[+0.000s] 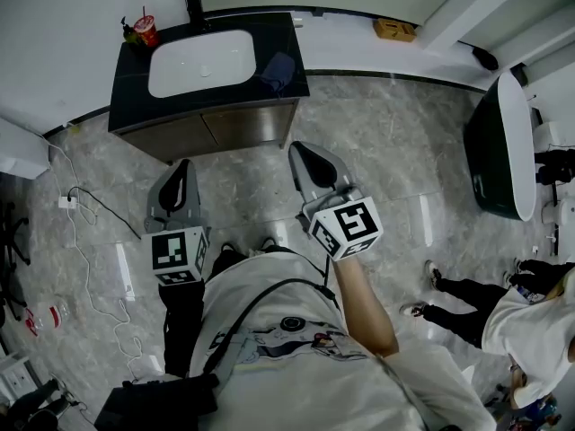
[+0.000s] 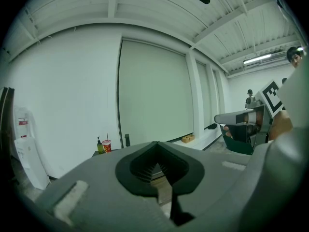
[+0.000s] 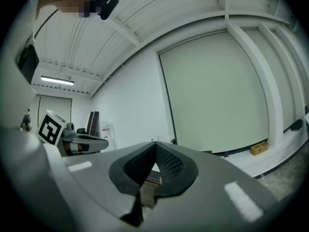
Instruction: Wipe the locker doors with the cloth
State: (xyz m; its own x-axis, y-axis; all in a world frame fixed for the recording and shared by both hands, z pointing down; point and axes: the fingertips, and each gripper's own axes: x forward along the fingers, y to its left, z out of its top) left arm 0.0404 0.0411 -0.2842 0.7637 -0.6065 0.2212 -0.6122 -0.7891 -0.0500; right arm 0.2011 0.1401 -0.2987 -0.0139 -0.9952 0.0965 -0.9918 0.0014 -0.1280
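**In front of the vanity: both tongs shut and empty, cloth lying on top**

In front of the vanity (image 1: 207, 126), the person stands with both tools held out nearly level toward it. The left tongs (image 1: 182, 171) and the right tongs (image 1: 302, 151) each have their jaws pressed together with nothing between them. I judge this to be a neutral pose ahead of the pick-up, since neither has anything to carry yet.

The dark blue cloth (image 1: 278, 70) lies crumpled on the vanity's dark surface (image 1: 128, 72), just right of the white basin (image 1: 202, 61). It is ahead of the right tongs and apart from them. Lying on that side, it looks easier for the right tongs to take, and they would have to open first. No locker doors show in any view, so the wiping appears not yet begun.

The basin looks empty. At the vanity's back left corner a red cup (image 1: 145, 30) holds a straw, and a green bottle (image 1: 131, 34) stands just beside it. Past the vanity's right end, a small cardboard box (image 1: 395, 30) sits on the white ledge by the wall; its contents cannot be seen.
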